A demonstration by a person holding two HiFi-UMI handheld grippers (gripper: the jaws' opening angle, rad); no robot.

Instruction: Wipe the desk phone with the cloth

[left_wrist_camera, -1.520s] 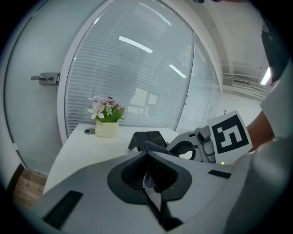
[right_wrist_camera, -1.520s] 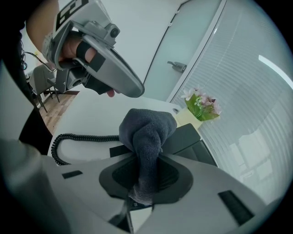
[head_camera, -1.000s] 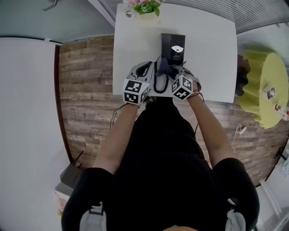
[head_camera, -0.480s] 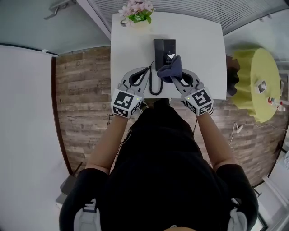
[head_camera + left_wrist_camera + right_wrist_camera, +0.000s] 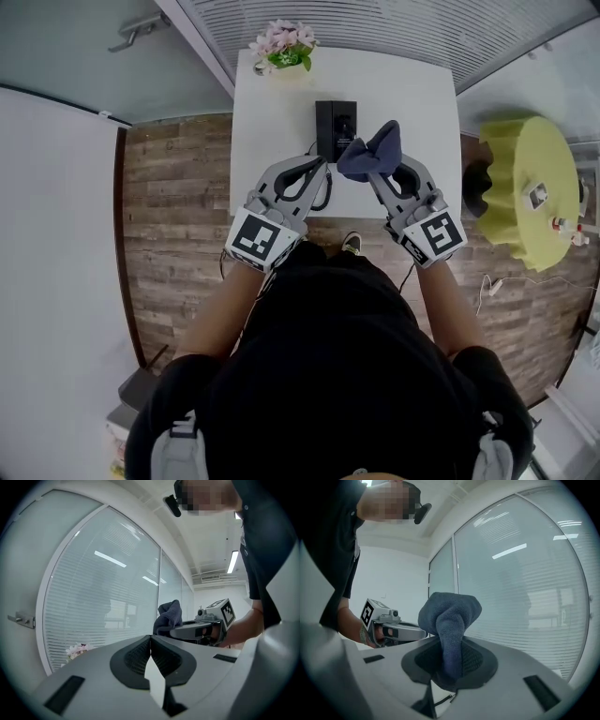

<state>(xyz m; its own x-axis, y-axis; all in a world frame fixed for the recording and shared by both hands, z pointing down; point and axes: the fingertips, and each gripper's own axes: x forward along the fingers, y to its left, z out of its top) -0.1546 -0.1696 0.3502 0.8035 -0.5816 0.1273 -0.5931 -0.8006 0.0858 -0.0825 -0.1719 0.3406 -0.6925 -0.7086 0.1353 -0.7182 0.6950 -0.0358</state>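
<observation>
The black desk phone [image 5: 335, 127] lies on the white table [image 5: 427, 103], near its middle. My right gripper [image 5: 378, 172] is shut on a dark blue cloth [image 5: 371, 150], held bunched up in the air just right of the phone. In the right gripper view the cloth [image 5: 450, 620] stands up out of the jaws of the right gripper [image 5: 451, 645]. My left gripper [image 5: 320, 168] hovers at the phone's near left corner, shut with nothing in it. Seen in the left gripper view, the left gripper [image 5: 150, 637] has its jaws pressed together and points up at a glass wall.
A pot of pink flowers [image 5: 284, 46] stands at the table's far left corner. A round yellow stool [image 5: 531, 186] sits to the right of the table. A glass wall with blinds [image 5: 103, 597] runs behind the table. A black cord [image 5: 324, 195] trails by the phone.
Both grippers have risen off the phone and drawn back toward me. The cloth has come up with the right gripper and no longer rests on the phone.
</observation>
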